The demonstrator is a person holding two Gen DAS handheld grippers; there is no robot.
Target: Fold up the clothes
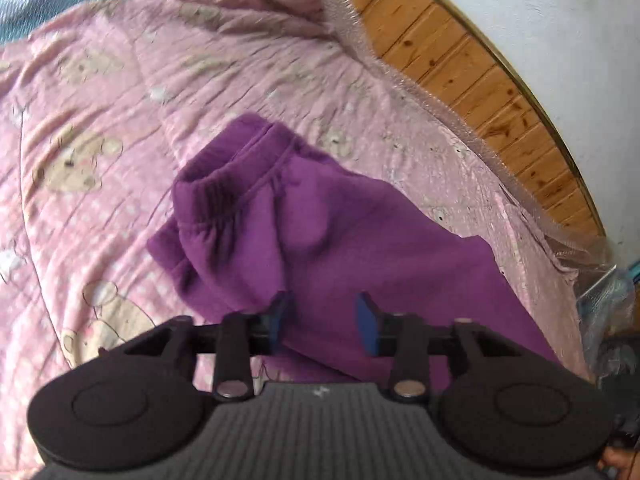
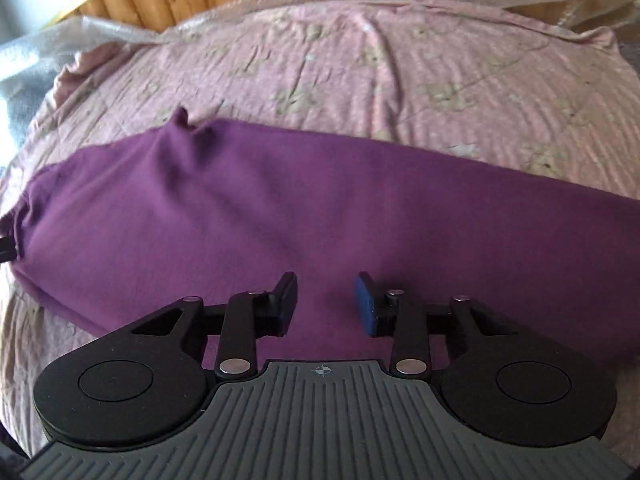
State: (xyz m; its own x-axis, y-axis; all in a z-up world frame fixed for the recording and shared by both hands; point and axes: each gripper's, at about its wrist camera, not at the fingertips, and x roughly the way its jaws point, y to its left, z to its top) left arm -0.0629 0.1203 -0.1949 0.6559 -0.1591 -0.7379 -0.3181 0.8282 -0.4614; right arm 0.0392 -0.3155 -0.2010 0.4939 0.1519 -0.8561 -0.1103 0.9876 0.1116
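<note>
**Both grippers open over purple garment**

The left gripper (image 1: 322,322) and right gripper (image 2: 325,304) both stood wide apart, gripping nothing, above the purple garment (image 2: 280,216) spread on the pink bedspread (image 2: 400,80). Only the left wrist view showed its gathered elastic band (image 1: 208,200); the right showed its long flat stretch.

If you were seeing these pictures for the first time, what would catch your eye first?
A purple garment lies stretched across a pink bear-print bedspread, its gathered waistband bunched at one end. The left tool and right tool hover open over it, with wooden panelling behind.
</note>
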